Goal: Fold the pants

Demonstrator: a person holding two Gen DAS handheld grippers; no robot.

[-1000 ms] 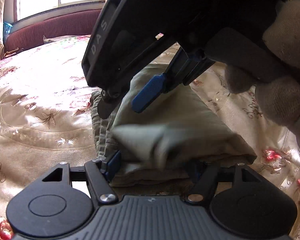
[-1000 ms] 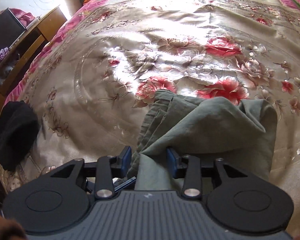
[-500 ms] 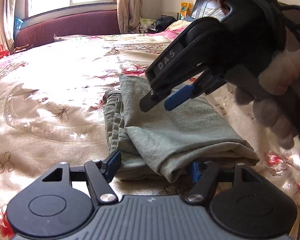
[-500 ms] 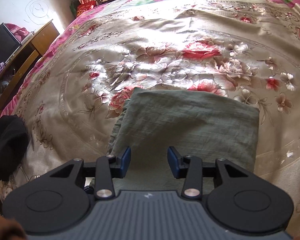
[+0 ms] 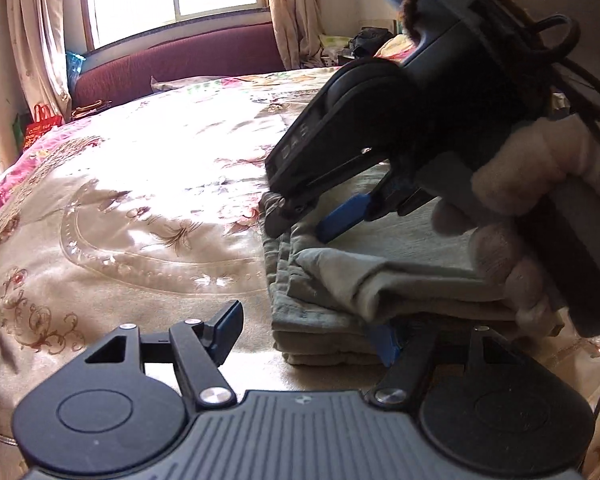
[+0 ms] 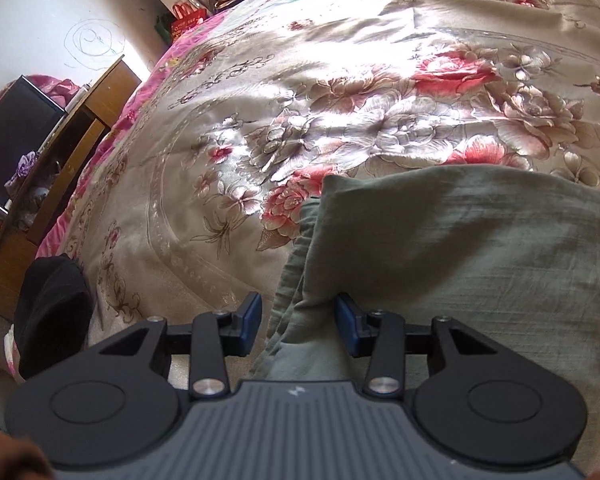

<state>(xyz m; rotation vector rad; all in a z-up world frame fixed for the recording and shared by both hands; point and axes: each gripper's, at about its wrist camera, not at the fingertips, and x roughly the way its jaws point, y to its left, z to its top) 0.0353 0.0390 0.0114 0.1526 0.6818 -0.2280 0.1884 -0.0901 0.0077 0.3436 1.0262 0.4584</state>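
The pants lay folded into a thick grey-green stack on the bed, filling the 4 o'clock part of the right wrist view and the 3 o'clock part of the left. The left hand-held gripper stood released, jaws wide; its left finger hung over bare bedspread, while its right finger was half hidden under the stack's near edge, so whether it touched cloth could not be told. The right hand-held gripper was also released, jaws apart over the stack's left edge, with cloth between the fingers but not pinched. In the left view its tips at 1 o'clock seemed to rest on the stack's top, though contact was unclear. A gloved hand holding it was cut off at the right border. A dark lump at 8 o'clock off the bed's edge was too shadowed to identify.
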